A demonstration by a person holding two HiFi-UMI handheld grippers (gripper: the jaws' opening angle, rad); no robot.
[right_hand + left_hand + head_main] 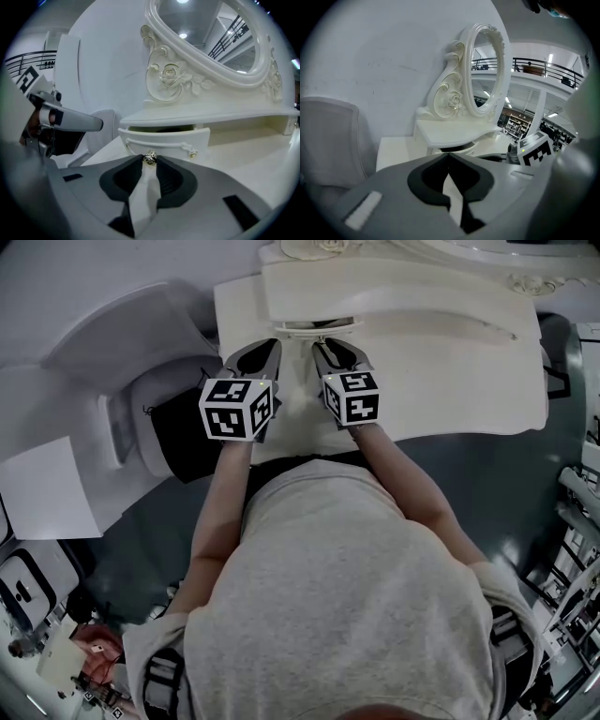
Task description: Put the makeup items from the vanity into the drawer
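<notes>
Opening the drawer (164, 140), now only a little out: right gripper (149, 161) clamped on its knob (150, 157), left gripper (448, 155) closed, empty. No makeup items visible on the vanity (450, 381). Next, probably: pull straight out.

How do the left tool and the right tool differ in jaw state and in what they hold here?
The left tool has its jaws shut together on nothing; the right tool has its jaws on the drawer knob. The left tool stays apart from the slightly open drawer, while the right tool is at its front. Both point toward the vanity.
</notes>
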